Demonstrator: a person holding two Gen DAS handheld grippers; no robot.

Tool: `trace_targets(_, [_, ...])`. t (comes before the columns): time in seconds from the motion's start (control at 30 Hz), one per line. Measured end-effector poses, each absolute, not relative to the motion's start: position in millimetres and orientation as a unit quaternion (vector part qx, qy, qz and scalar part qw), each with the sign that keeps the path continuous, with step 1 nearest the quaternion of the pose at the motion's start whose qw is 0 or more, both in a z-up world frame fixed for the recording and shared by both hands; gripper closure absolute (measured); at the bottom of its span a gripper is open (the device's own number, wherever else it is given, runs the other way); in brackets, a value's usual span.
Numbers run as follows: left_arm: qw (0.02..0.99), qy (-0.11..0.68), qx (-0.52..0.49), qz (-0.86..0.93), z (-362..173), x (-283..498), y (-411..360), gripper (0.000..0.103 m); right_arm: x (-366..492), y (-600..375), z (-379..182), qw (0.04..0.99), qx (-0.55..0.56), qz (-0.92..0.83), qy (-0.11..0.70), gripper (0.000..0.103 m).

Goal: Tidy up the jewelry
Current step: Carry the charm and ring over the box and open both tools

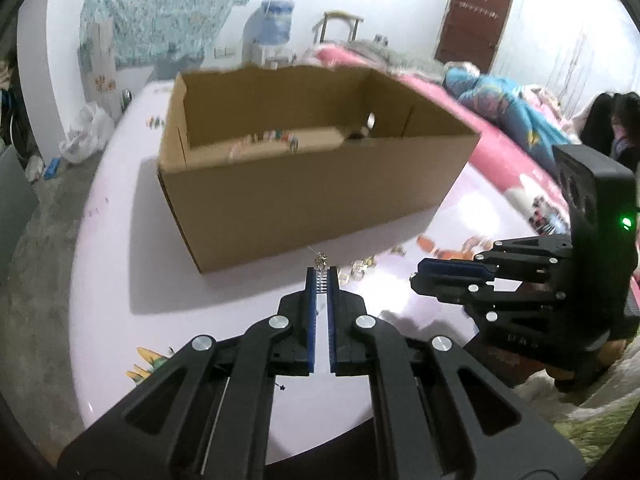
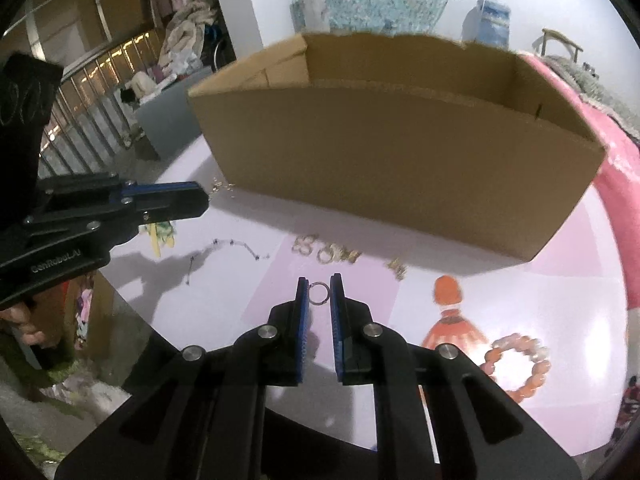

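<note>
Jewelry is partly packed — some bits lie in the cardboard box, while the left gripper pinches a tiny gold charm, the right gripper squeezes a silver ring, and the bead bracelet (plus more gold pieces) waits on the table.

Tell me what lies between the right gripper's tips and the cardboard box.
In the right wrist view, gold rings and small gold pieces lie on the table between the right gripper and cardboard box.
</note>
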State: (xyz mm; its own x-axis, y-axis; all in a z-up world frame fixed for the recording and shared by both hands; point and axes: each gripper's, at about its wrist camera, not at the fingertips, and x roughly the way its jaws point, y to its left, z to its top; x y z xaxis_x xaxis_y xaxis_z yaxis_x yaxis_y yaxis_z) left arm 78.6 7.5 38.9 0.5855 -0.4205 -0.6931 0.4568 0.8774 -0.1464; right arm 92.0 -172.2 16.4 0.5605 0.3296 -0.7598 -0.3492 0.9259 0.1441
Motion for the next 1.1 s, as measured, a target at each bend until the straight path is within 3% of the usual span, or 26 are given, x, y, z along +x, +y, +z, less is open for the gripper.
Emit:
trace_targets(0.3, [0.916, 0.291, 0.034, -0.273, 123, 84, 10, 0.099, 110, -200, 97, 0.910, 0.022, 0.238, 0.339, 0.092])
trace_targets(0.4, [0.913, 0.302, 0.042, -0.272, 136, 111, 5, 0.099, 137, -208, 116, 0.909, 0.027, 0.251, 0.333, 0.092])
trace_targets(0.57, [0.881, 0.387, 0.058, -0.265, 117, 182, -8, 0.099, 212, -218, 125, 0.877, 0.049, 0.272, 0.393, 0.092])
trace_targets(0.8, [0.823, 0.503, 0.089, -0.250, 61, 249, -29, 0.099, 320, -217, 80, 0.817, 0.020, 0.235, 0.525, 0.092])
trace_targets(1.1, [0.808, 0.533, 0.112, -0.224, 41, 281, -37, 0.098, 367, -212, 54, 0.810, -0.024, 0.204, 0.550, 0.090])
